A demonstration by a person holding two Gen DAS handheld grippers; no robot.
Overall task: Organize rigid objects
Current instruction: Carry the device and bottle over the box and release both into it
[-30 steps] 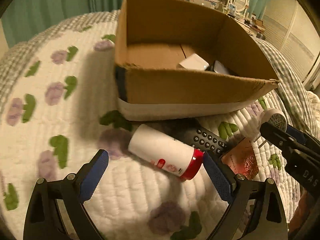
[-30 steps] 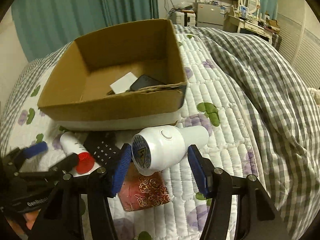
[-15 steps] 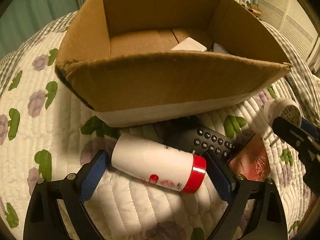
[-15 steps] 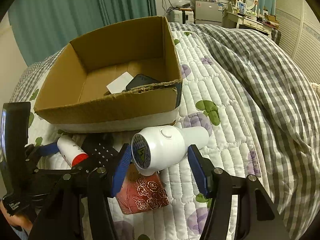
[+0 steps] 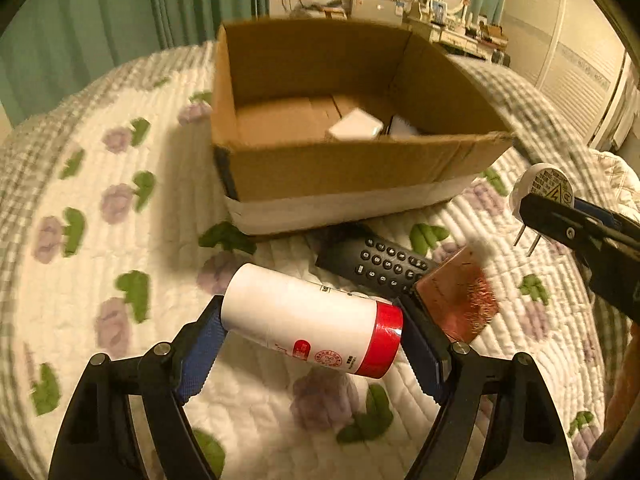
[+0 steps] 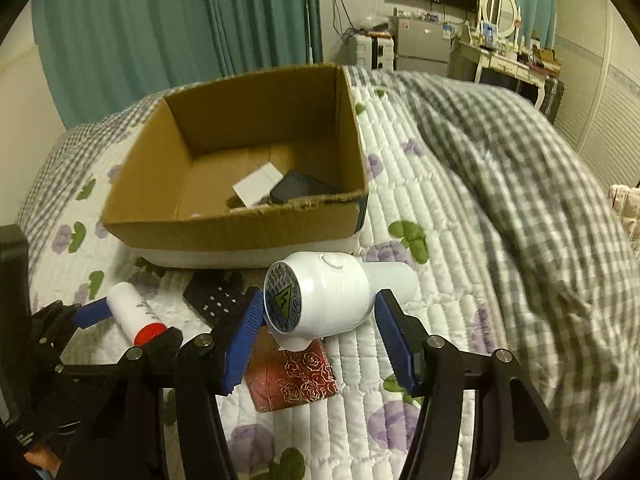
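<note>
The left gripper (image 5: 310, 330) is clamping a white bottle (image 5: 308, 322) with a red cap, its fingers closed onto the two ends so the bottle is lying crosswise between the pads, lifted just above the quilt (image 5: 100, 240). The right gripper (image 6: 320, 320) is closed on a white plug-in device (image 6: 320, 300), pads pressing its round body, the labelled face pointing toward the camera (two metal prongs are showing in the left view).

To do this step well, both loads are probably needing to rise above the near wall of the cardboard box (image 6: 236, 232) before moving forward, one at a time so the grippers are not crowding each other. The bottle is being held end to end, which looks slippery, so a level, slow carry seems wise.

Inside the box, a small white block (image 6: 258, 184) and a dark flat thing (image 6: 300, 192) are lying touching near the right corner. A remote (image 5: 376, 266) and a red patterned packet (image 6: 292, 376) are waiting on the quilt.
</note>
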